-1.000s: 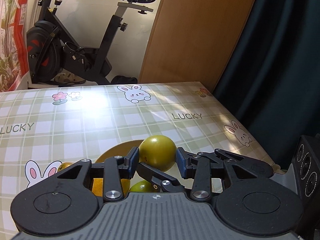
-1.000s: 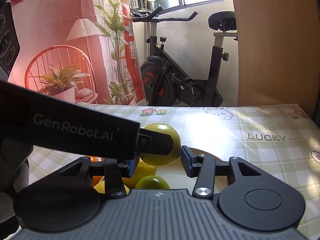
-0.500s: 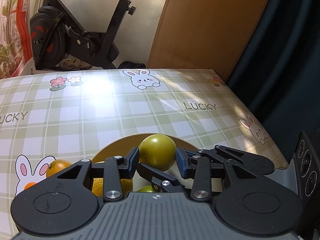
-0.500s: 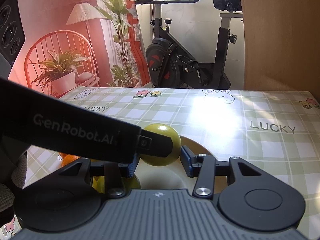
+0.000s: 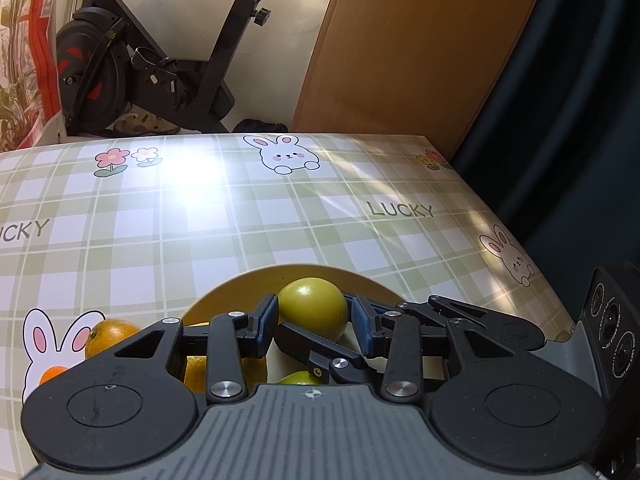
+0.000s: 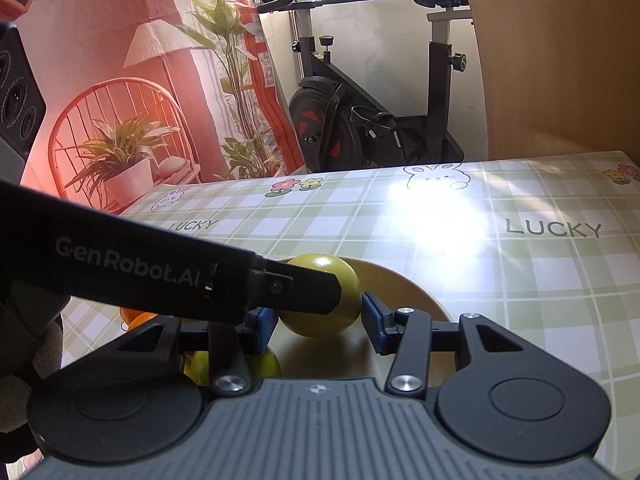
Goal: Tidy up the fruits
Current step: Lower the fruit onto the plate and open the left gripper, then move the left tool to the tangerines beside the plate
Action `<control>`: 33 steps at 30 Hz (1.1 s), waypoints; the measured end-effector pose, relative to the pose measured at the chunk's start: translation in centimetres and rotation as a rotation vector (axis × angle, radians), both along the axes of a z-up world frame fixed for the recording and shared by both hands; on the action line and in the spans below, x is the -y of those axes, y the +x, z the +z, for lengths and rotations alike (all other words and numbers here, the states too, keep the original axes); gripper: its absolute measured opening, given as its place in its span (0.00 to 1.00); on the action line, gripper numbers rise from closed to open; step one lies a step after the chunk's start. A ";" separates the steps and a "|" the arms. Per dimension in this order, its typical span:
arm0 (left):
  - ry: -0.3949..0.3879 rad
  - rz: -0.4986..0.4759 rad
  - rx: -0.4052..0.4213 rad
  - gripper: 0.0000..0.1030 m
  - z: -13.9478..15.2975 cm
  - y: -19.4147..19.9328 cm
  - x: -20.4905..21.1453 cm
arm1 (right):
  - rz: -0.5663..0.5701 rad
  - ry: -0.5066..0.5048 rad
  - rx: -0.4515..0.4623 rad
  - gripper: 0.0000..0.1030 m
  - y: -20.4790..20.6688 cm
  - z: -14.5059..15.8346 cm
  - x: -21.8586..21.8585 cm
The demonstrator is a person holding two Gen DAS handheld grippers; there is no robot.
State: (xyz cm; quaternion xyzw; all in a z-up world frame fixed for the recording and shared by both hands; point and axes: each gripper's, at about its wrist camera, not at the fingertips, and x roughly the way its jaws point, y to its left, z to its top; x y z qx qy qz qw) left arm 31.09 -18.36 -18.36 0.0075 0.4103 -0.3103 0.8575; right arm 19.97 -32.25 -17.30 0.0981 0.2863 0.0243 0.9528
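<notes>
Spread across the scene: table [image 5: 248, 216] in green plaid cloth printed with bunnies and "LUCKY". Parked beyond its far edge: exercise bike [image 5: 160, 60]. Set near the front edge: yellow bowl [image 6: 404, 284]. Left gripper [image 5: 312, 316] clamped on green fruit [image 5: 314, 308], held just above the bowl. Right gripper [image 6: 320, 320] spread around the same fruit, pads slightly clear of it. Orange [image 5: 110, 334] resting on the cloth, left of the bowl.
</notes>
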 end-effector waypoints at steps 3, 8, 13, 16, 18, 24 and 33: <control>0.002 0.001 0.002 0.41 0.0 0.0 0.0 | 0.004 0.011 0.000 0.49 0.0 -0.1 0.1; -0.047 -0.008 0.015 0.41 1.0 -0.4 -0.5 | 0.000 0.021 0.014 0.49 -0.2 -0.1 0.2; -0.117 -0.023 0.046 0.41 3.2 -1.0 -2.6 | -0.039 0.057 0.105 0.49 -2.1 0.3 0.9; -0.127 -0.013 0.077 0.41 4.7 -1.5 -4.8 | -0.056 0.066 0.128 0.49 -2.7 0.5 1.2; -0.128 -0.003 0.090 0.41 5.3 -1.8 -6.3 | -0.062 0.058 0.129 0.47 -2.9 0.6 1.1; -0.127 0.029 0.059 0.41 5.7 -2.0 -11.4 | -0.103 0.076 0.123 0.46 -4.8 1.0 0.3; -0.103 0.092 0.062 0.41 4.9 -1.9 -15.1 | -0.020 0.034 0.121 0.42 -5.3 3.6 -4.3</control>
